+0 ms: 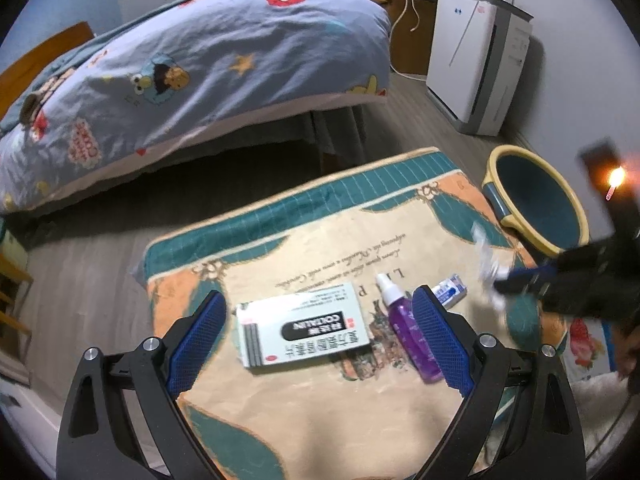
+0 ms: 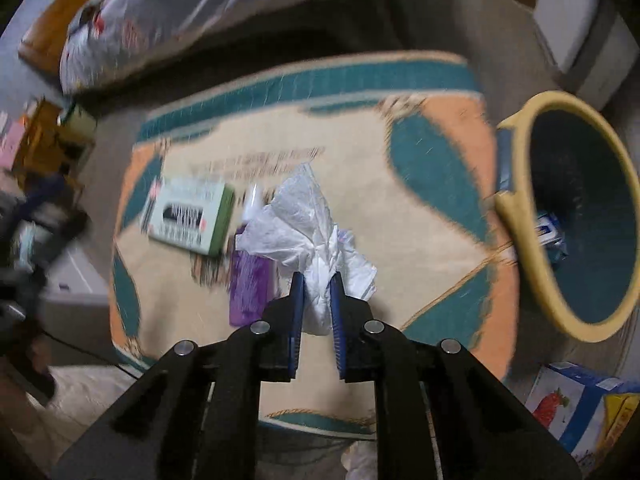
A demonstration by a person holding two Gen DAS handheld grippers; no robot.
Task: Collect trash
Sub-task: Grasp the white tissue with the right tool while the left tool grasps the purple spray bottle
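Left claw (image 1: 320, 336) hangs low over the cream-and-teal printed cloth on the desk (image 1: 320, 408), jaws wide apart, holding nothing. It brackets the flat white-and-green cardboard medicine box (image 1: 304, 330) at roughly 12 o'clock between its blue fingers (image 1: 196, 344); looks staged for that box as the next pick, though that's my guess.

Just right of the box lies the purple plastic spray bottle with white nozzle (image 1: 408, 328), on its side, nozzle pointing away, close against the right finger. Past it at about 1 o'clock, a small white-and-blue carton (image 1: 450, 290) lies flat on the cloth.

Further right, right claw (image 2: 316, 296) is clamped on a crumpled white tissue wad (image 2: 308, 224), lifted clear of the cloth, loose end sticking forward. View is motion-blurred, so it's likely mid-carry.

Far right, at 3 o'clock from that claw: yellow-rimmed teal round bin (image 2: 520, 216), mouth tilted toward us, one blue-and-white packet (image 2: 550, 232) already inside. Tissue is near the rim but not over the opening. Floppy paper may snag the rim.
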